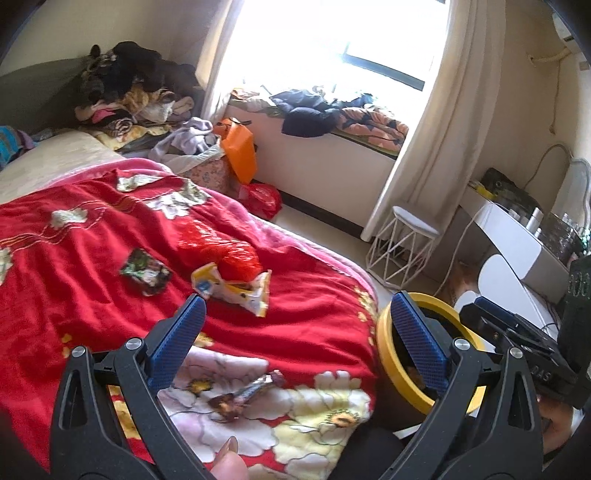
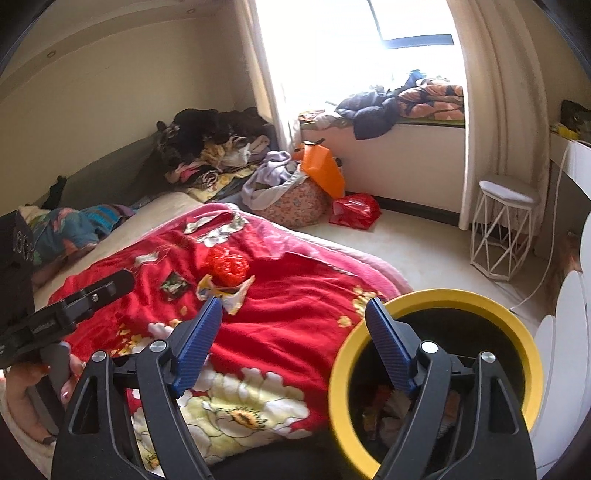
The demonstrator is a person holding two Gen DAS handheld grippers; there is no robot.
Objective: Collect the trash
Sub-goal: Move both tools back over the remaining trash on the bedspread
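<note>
Both wrist views face across the bed (image 1: 92, 236) toward the window (image 2: 406, 22).

Plush cloth blanket (image 1: 92, 258), crinkly glossy plastic wrappers (image 1: 236, 284), smooth yellow-rimmed bin (image 2: 436, 299)

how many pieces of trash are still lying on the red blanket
4: a crumpled red plastic bag, a dark green wrapper to its left, a torn yellow-white wrapper in front of it, and a brown wrapper at the near edge. Folds may hide more.

Red floral blanket (image 1: 92, 258), yellow-rimmed black bin (image 2: 436, 299), orange bag (image 1: 242, 151).
</note>
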